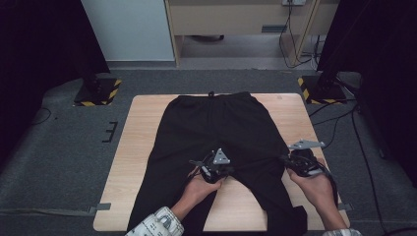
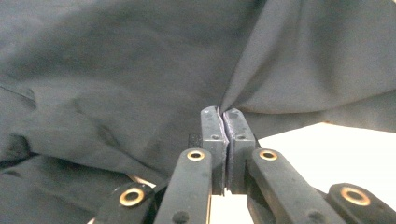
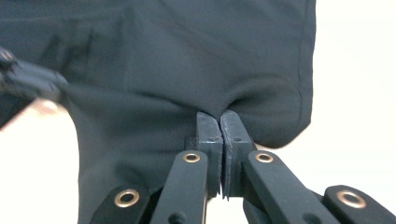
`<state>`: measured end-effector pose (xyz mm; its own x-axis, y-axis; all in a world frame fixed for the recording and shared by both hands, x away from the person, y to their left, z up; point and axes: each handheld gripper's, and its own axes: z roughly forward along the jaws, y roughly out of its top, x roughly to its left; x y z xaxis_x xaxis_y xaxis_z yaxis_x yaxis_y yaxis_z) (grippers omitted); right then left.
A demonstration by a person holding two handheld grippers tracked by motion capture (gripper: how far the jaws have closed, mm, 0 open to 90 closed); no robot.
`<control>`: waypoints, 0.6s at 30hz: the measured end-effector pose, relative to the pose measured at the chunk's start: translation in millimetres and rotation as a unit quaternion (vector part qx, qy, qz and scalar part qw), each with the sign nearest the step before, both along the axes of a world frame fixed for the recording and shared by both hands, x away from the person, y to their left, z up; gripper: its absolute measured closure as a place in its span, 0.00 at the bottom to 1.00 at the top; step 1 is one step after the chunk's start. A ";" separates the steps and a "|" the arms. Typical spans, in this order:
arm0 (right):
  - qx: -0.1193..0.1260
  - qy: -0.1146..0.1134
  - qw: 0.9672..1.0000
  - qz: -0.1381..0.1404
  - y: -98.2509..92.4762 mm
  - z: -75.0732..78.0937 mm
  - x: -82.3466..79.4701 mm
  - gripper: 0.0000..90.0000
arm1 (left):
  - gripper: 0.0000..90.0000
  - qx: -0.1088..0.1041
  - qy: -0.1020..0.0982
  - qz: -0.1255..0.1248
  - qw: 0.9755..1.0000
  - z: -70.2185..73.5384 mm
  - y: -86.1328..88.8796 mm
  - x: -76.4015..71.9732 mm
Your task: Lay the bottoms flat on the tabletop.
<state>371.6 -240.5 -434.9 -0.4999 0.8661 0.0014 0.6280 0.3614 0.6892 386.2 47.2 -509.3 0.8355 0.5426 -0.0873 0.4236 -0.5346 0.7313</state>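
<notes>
Black fabric: a pair of trousers [image 1: 216,132] lies flat on the light wooden counter [image 1: 142,142], waistband at 12 o'clock and both legs running toward 6 o'clock. The left hand [image 1: 199,187] enters from 6 o'clock, forearm angled up toward 1 o'clock, and carries the left claw [image 1: 216,167] at the crotch of the garment, near the counter's centre. In the left gripper view this claw [image 2: 223,114] is clamped tight on a pinched fold of the cloth, which pulls taut away from the tips. The right hand [image 1: 314,189] comes in from 5 o'clock, wrist raised, with the right claw [image 1: 301,160] at the outer edge of the leg at 3 o'clock. In the right gripper view that claw [image 3: 219,116] is closed on the fabric near the leg's seam edge.
</notes>
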 end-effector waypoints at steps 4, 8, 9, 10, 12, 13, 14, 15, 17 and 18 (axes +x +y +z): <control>-0.022 -0.003 0.999 0.028 50.5 4.1 19.5 0.98 | 0.86 -0.001 0.012 0.028 1.000 -2.9 8.6 4.5; -0.042 0.023 0.997 0.053 108.8 -22.6 39.1 0.98 | 0.79 -0.013 0.016 0.063 0.998 -0.2 23.4 6.8; -0.044 0.024 0.997 0.054 118.0 -29.0 42.3 0.98 | 0.75 -0.015 0.015 0.074 0.997 0.6 28.4 6.5; -0.047 0.028 0.997 0.055 128.5 -37.2 46.6 0.97 | 0.73 -0.017 0.018 0.078 0.997 1.2 33.5 6.3; -0.042 0.031 0.997 0.060 144.0 -52.9 54.4 0.95 | 0.73 -0.020 0.023 0.081 0.996 1.8 43.0 5.5; -0.037 0.034 0.997 0.061 149.0 -60.4 57.9 0.93 | 0.73 -0.022 0.023 0.082 0.996 1.9 47.5 5.2; -0.032 0.037 0.997 0.060 152.4 -68.7 61.3 0.89 | 0.73 -0.021 0.023 0.082 0.996 1.9 49.1 5.4; -0.028 0.040 0.997 0.061 153.4 -72.5 62.6 0.84 | 0.73 -0.019 0.022 0.081 0.996 1.7 50.3 5.6; -0.011 0.037 0.997 0.066 151.8 -75.4 61.8 0.73 | 0.74 -0.018 0.023 0.080 0.996 0.4 50.5 7.1; -0.002 0.029 0.997 0.069 147.0 -71.4 59.0 0.68 | 0.75 -0.017 0.024 0.078 0.997 -0.3 49.9 7.4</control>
<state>430.7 -93.4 -506.3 -0.6130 0.7896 0.0294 0.6108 0.4498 0.6516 393.7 97.1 -509.5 0.7354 0.6618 -0.1454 0.5347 -0.4349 0.7246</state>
